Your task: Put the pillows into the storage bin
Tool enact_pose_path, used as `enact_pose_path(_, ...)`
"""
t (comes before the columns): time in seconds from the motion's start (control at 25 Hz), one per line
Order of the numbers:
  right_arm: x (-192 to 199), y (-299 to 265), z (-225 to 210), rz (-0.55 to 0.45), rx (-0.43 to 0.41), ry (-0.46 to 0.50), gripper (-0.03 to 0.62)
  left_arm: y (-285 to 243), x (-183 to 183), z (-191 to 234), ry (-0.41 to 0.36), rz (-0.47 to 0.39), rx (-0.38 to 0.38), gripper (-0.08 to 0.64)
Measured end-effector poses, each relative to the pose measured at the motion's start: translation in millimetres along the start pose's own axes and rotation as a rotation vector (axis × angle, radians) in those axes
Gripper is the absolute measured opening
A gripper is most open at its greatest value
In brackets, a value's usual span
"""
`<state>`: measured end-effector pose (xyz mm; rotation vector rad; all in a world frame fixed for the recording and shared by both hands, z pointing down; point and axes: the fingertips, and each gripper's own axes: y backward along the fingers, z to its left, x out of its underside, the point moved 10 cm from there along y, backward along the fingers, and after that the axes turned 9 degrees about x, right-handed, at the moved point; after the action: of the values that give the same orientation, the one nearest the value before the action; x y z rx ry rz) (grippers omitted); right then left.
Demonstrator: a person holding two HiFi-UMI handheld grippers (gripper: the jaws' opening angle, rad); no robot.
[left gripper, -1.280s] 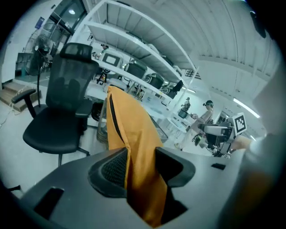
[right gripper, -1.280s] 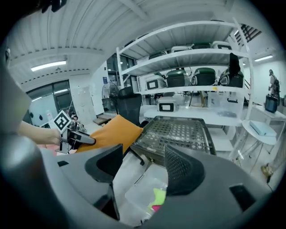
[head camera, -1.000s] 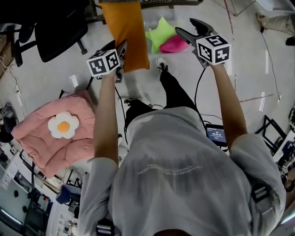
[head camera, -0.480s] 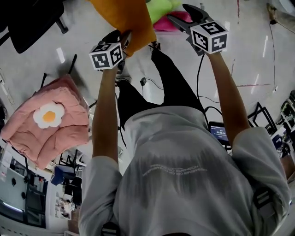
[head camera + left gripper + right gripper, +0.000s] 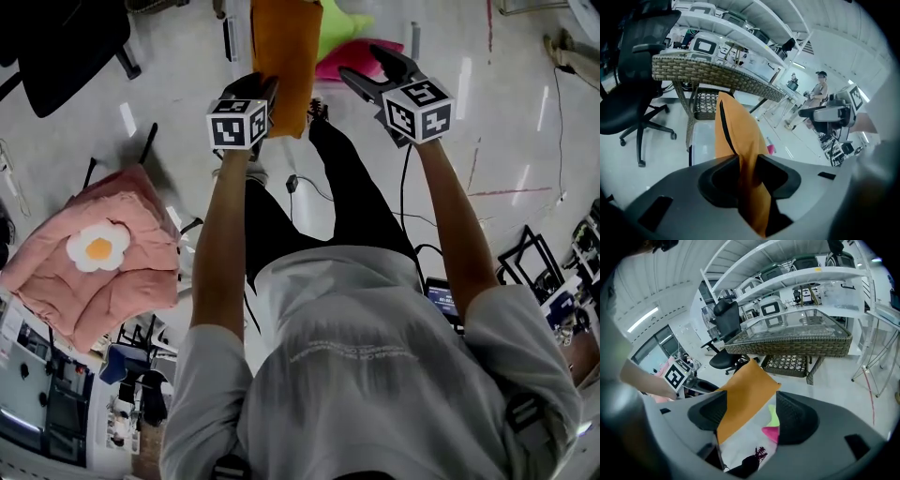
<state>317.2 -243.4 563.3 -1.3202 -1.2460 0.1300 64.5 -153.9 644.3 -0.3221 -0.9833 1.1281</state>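
One edge fold of the orange pillow (image 5: 284, 52), hanging above the storage bin (image 5: 702, 140) on the floor, is pinched by the left gripper (image 5: 747, 171), whose jaws have just been closing, while the right gripper (image 5: 750, 420) stands wide and empty, so slipping fabric could land outside the bin.

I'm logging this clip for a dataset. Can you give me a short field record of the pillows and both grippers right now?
left gripper: shut on the flat orange fabric pillow; jaws have just been closing on it
right gripper: open, gripping nothing, right of that pillow
beyond it: lime-green star pillow, magenta pillow
lower left, head view: pink quilted cushion with fried-egg patch
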Motion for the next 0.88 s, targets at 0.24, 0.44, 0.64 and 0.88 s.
enact_pose_path(0.24, 15, -19, -24, 0.006, 0.012, -0.026, 0.322, -49, -2, 32, 0.051, 0.019, -0.062, 0.138)
enact_pose_path(0.44, 21, -40, -41, 0.006, 0.016, -0.006, 0.324, -88, -12, 62, 0.038, 0.022, -0.095, 0.143)
enact_pose_path(0.64, 27, -50, -57, 0.017, 0.017, 0.041, 0.325, -110, -14, 78, 0.001, 0.001, -0.143, 0.149)
enact_pose_path(0.88, 27, -58, -66, 0.026, 0.016, 0.066, 0.325, -117, -17, 97, -0.036, -0.079, -0.206, 0.132)
